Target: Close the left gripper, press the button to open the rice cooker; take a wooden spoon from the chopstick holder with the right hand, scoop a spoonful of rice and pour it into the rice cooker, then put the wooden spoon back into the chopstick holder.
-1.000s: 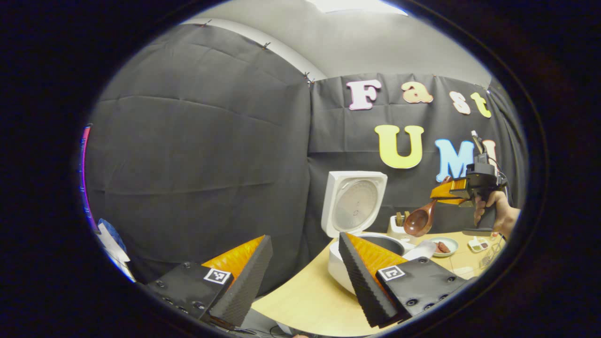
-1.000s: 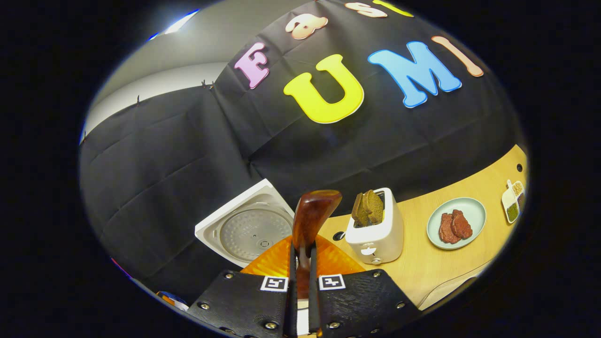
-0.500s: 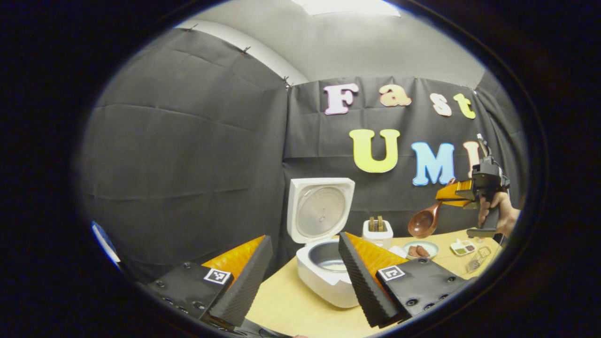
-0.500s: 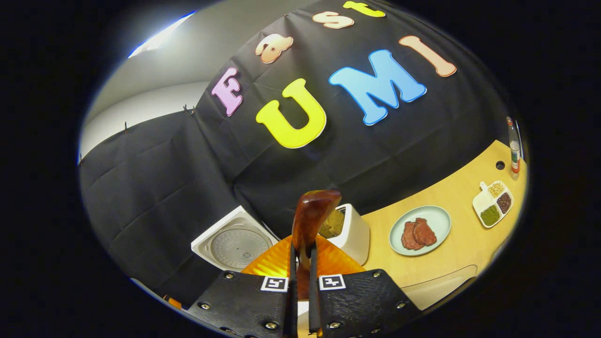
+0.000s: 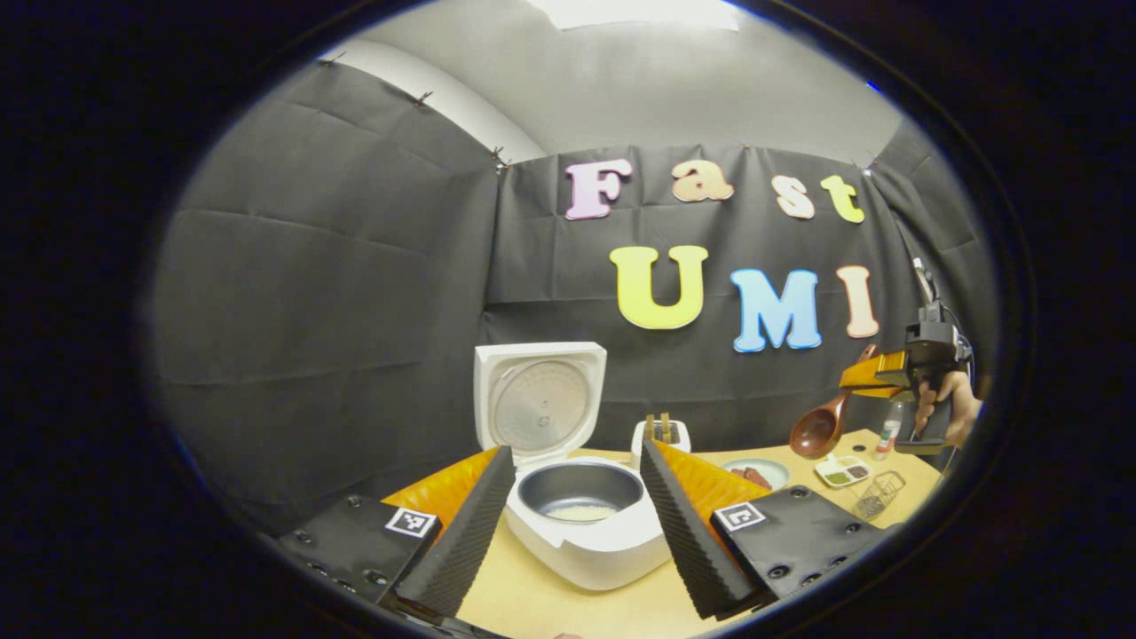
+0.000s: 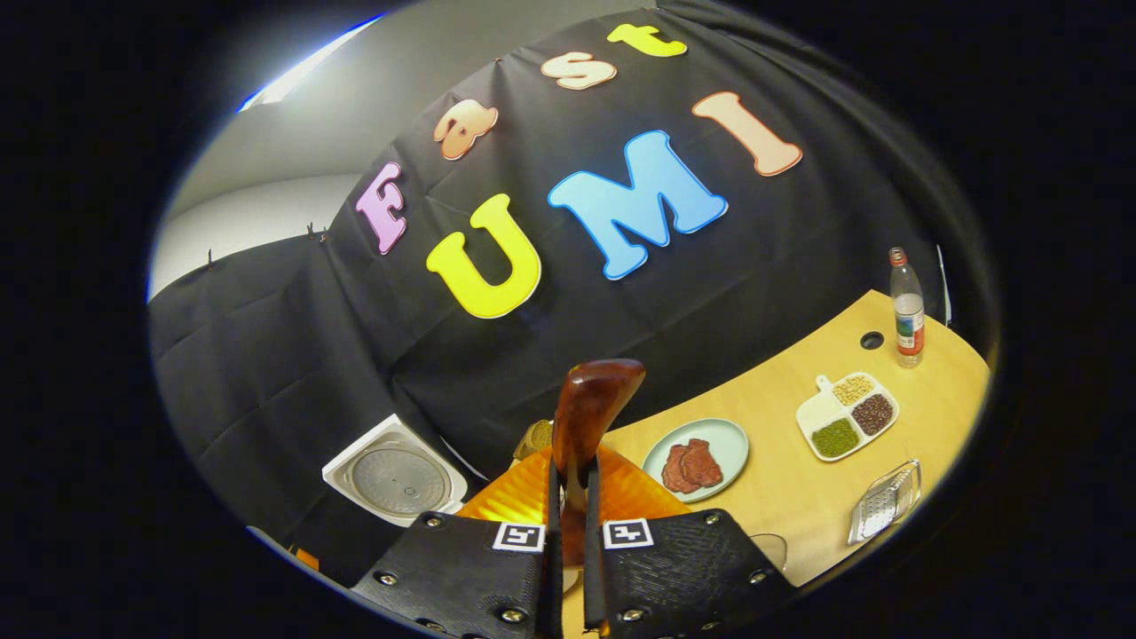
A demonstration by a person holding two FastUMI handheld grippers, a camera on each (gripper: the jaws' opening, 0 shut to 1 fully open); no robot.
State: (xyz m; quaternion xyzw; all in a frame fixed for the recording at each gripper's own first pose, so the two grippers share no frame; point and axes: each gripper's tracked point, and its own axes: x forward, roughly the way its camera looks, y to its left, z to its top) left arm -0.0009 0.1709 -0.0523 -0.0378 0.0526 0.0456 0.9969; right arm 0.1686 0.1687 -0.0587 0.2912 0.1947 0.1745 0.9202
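the left claw is gaping wide, holding nothing, with the open rice cooker sitting just ahead between its 2 fingers. the right claw is pinching the wooden spoon, whose bowl is sticking out ahead.

I can make out no readable words or numbers on the things here. The bottle, standing on the table beyond the divided snack tray, wears a label too small for me to read. Each claw carries small square black-and-white marker tags near its fingers, patterns rather than text.
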